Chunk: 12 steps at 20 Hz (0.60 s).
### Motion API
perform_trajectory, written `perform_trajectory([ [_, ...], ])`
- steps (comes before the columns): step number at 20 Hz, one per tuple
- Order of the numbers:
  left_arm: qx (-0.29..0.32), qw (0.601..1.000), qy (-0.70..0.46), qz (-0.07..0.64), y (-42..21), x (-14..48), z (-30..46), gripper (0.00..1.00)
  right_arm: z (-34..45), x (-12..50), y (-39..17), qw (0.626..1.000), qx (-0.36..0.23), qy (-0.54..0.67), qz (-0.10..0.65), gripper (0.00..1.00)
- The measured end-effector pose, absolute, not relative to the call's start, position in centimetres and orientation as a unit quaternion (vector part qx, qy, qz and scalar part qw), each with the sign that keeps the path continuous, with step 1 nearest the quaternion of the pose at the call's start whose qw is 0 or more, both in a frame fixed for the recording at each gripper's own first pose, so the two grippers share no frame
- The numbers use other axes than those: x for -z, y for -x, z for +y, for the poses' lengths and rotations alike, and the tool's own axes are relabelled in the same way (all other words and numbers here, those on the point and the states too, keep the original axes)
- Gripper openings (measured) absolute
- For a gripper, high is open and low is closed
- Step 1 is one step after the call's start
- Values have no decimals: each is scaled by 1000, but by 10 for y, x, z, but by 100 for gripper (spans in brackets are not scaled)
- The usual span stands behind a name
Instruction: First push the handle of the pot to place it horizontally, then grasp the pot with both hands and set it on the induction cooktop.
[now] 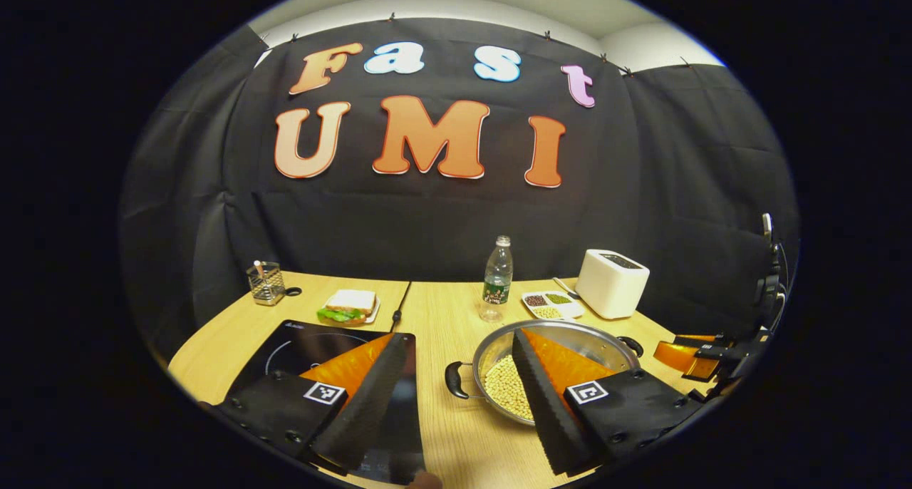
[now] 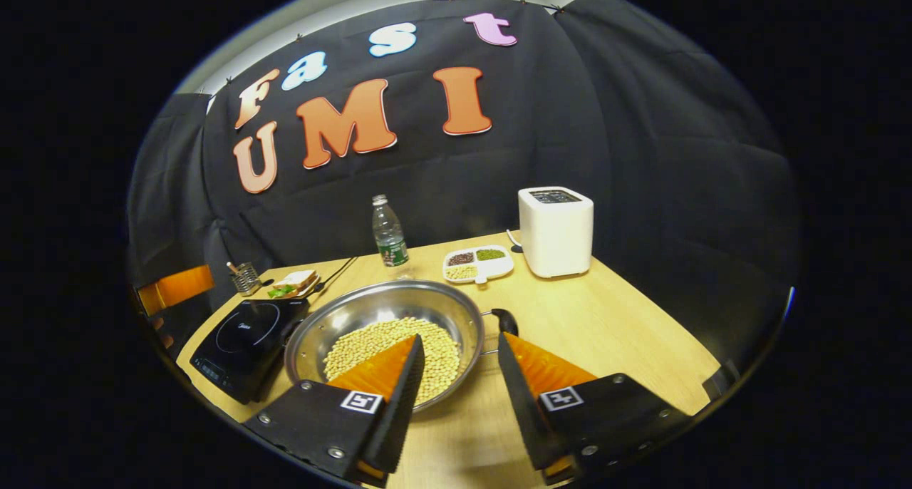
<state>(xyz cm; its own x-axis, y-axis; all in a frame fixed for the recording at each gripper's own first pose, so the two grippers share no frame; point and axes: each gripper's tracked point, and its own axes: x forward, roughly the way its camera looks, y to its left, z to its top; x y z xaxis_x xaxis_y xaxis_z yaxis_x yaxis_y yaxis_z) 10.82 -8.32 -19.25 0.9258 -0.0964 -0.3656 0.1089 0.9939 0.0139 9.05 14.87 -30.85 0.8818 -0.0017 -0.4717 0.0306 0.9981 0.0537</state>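
1. I am holding the left gripper [image 1: 456, 396] low over the near edge of the bench [image 1: 442, 432], its fingers spread wide with nothing between them; one finger is hanging over the induction cooktop [image 1: 299, 346], the other over the near rim of the pot [image 1: 552, 371].
2. I am keeping the right gripper [image 2: 456, 382] just as wide and empty, one finger over the pot's near rim and the other over bare bench beside its right handle [image 2: 504, 321].
3. The pot is sitting on the bench near the middle of its near half, just beside the cooktop's right edge. It is a broad, shallow steel pan with a layer of soybeans [image 2: 388, 346] across its bottom.
4. I am judging it stiff, smooth-walled and fairly heavy with that load, and the beans will be rolling if it tilts. The polished rim looks slippery, so I am planning to take it by the two dark loop handles, one at the left [image 1: 454, 381] and the right one, and lift it level.
5. Farther off, toward the far edge, are standing a water bottle [image 1: 496, 279], a divided dish of beans [image 1: 552, 304], a white toaster [image 2: 556, 231], a sandwich on a plate [image 1: 349, 307] and a wire holder [image 1: 266, 284].
6. The cooktop is carrying a small brand mark near its far edge and the bottle a green label; both are too small for me to be reading.
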Motion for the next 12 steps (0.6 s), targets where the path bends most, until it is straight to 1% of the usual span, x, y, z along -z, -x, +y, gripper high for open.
perform_trajectory([
  [1, 57, 978, -16, 199, -115, 206, -87, 98, 140, 312, -96, 969, 17, -25, 245, 78],
  [3, 70, 970, -10, 232, -126, 233, -96, 98, 129, 321, -105, 966, 27, -21, 257, 94],
  [7, 74, 955, -7, 289, -148, 284, -99, 98, 116, 338, -122, 959, 39, -15, 280, 95],
  [12, 68, 941, -15, 332, -164, 326, -95, 98, 115, 361, -145, 952, 45, 0, 302, 95],
])
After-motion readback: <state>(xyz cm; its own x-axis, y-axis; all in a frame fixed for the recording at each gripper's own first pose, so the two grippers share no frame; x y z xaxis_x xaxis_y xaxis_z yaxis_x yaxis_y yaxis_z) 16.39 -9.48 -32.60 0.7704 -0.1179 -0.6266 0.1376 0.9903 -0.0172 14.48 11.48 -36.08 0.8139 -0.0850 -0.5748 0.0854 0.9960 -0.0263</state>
